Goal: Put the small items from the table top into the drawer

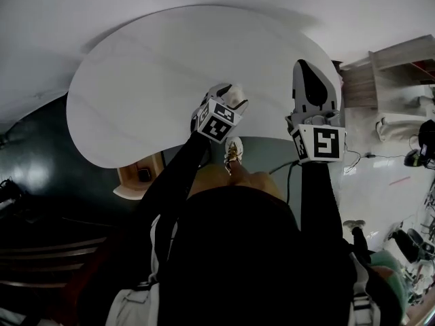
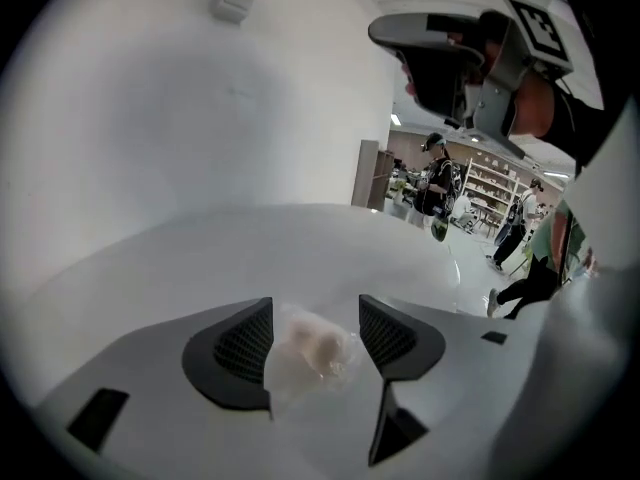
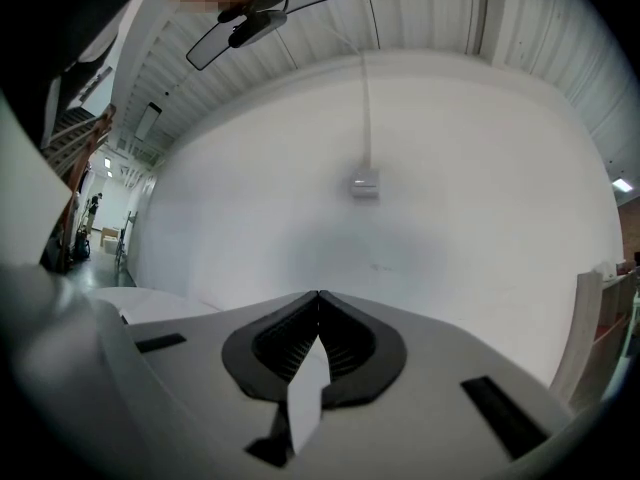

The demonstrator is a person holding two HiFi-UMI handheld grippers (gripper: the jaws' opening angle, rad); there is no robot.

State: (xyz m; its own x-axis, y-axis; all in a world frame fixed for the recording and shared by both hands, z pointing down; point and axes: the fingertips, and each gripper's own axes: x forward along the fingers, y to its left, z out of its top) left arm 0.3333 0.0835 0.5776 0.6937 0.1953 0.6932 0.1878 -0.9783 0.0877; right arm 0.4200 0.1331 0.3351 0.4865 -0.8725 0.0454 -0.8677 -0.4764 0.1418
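Observation:
A small clear plastic bag (image 2: 308, 353) with pale pinkish pieces inside lies on the round white table (image 1: 149, 80). My left gripper (image 2: 315, 333) points down at it, jaws open, one on each side of the bag and not pressing it. In the head view the left gripper (image 1: 231, 97) is over the table's near edge. My right gripper (image 3: 318, 296) is held level and is shut on a thin white strip (image 3: 306, 400) that hangs back from the closed pads. It hovers over the table's right side (image 1: 304, 70). An open wooden drawer (image 1: 139, 175) shows below the table's near edge, left of me.
A white wall with a cable and small box (image 3: 364, 183) stands beyond the table. Wooden shelving (image 1: 401, 66) and floor clutter lie to the right. People (image 2: 437, 173) walk in the far room. My shoe (image 1: 234, 151) is under the table edge.

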